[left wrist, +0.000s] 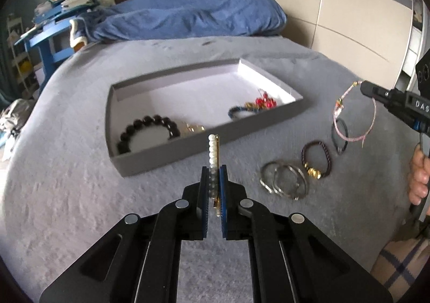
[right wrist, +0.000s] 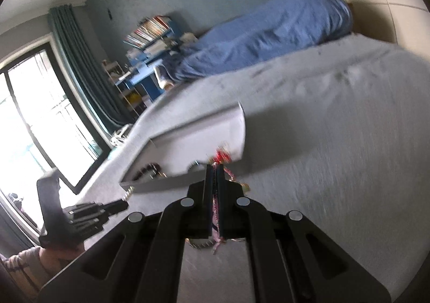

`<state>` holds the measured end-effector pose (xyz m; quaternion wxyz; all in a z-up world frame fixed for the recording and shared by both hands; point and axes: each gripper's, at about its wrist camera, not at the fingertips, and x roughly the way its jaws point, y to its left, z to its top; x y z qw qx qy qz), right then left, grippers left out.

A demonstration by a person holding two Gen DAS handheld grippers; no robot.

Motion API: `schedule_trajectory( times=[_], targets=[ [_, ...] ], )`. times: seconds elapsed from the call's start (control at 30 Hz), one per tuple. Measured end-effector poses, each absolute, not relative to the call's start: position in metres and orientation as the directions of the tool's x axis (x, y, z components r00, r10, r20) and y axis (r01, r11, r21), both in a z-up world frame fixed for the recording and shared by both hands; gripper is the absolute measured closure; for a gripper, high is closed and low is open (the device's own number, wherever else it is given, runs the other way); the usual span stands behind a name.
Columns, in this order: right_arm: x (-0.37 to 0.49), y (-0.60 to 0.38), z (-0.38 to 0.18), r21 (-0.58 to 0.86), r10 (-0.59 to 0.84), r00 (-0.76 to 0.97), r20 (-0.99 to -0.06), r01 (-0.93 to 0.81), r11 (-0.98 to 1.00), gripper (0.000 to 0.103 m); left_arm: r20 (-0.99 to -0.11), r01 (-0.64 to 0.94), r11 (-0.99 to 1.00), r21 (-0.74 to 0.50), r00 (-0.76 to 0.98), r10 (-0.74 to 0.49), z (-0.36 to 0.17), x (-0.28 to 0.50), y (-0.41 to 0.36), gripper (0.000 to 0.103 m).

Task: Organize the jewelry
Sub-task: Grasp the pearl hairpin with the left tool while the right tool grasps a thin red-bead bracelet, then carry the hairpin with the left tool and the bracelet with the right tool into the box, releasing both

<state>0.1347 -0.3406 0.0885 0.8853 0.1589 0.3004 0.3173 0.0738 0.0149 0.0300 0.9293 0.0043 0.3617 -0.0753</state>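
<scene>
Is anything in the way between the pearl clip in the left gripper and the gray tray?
Nothing visible blocks it. The pearl clip is held in the left gripper just short of the gray tray's low near wall; only bare blanket lies between.

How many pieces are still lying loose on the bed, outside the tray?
3: silver bangles, brown bracelet beside them, dark band farther back. The bangles may be more than one.

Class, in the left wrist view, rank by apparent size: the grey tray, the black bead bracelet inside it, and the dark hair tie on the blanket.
1. grey tray
2. black bead bracelet
3. dark hair tie

The gaps are wide, so nearness hardly matters.
</scene>
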Motion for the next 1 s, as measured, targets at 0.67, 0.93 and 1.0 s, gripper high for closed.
schedule_trajectory(
  times=[0.67, 0.93, 1.0],
  targets=[
    [0.150, -0.327, 0.109, 0.463, 0.671, 0.610, -0.421, -0.492, 0.738, 0.100, -0.621, 0.136, 0.990, -0.039, 0.773, -0.131, 0.065, 0.087, 0.020, 0.095],
    [0.168, -0.307, 0.104, 0.433, 0.669, 0.591, -0.450, -0.511, 0.742, 0.100, -0.629, 0.121, 0.990, -0.078, 0.764, -0.143, 0.057, 0.108, 0.027, 0.095],
    [0.175, -0.298, 0.104, 0.424, 0.670, 0.585, -0.457, -0.519, 0.742, 0.100, -0.630, 0.120, 0.989, -0.086, 0.763, -0.147, 0.056, 0.114, 0.028, 0.095]
  ],
)
